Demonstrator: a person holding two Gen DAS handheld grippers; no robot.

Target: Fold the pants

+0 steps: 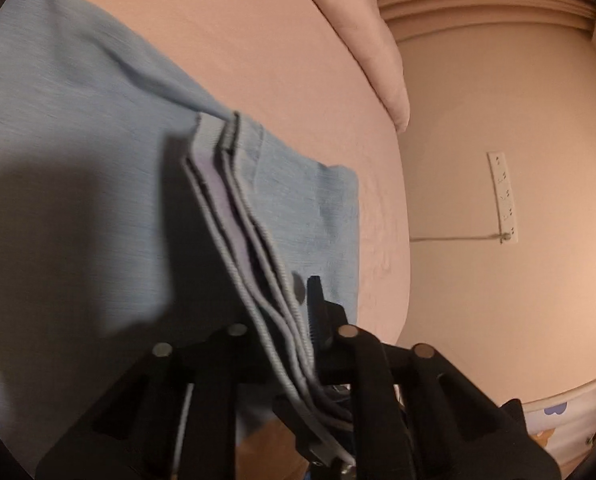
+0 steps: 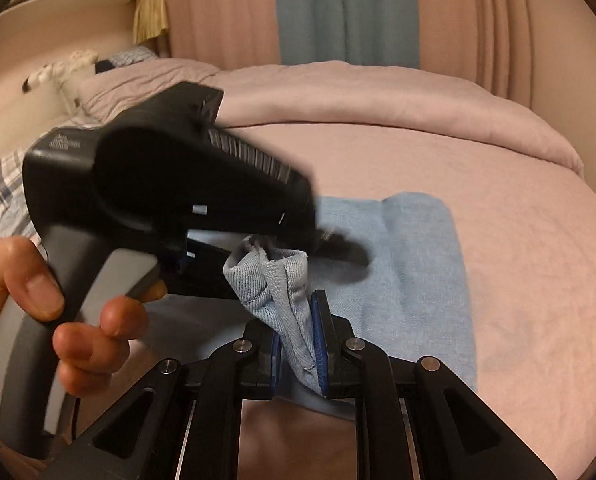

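Observation:
Light blue pants [image 1: 77, 152] lie on a pink bed. In the left wrist view my left gripper [image 1: 298, 320] is shut on several stacked hem edges [image 1: 241, 232] of the pants, held above the flat part. In the right wrist view my right gripper [image 2: 298, 344] is shut on a bunched fold [image 2: 273, 280] of the pants, lifted over the flat pants [image 2: 414, 264]. The left gripper's black body [image 2: 177, 184] and the hand holding it [image 2: 37, 280] are close in front, at the left.
The pink bedsheet [image 2: 518, 240] spreads around the pants, with a rolled pink duvet [image 2: 358, 96] behind. Curtains [image 2: 338, 8] hang at the back. A pillow [image 2: 1, 192] and soft toy [image 2: 57, 68] lie far left. A wall with a socket strip [image 1: 502, 196] is right of the bed.

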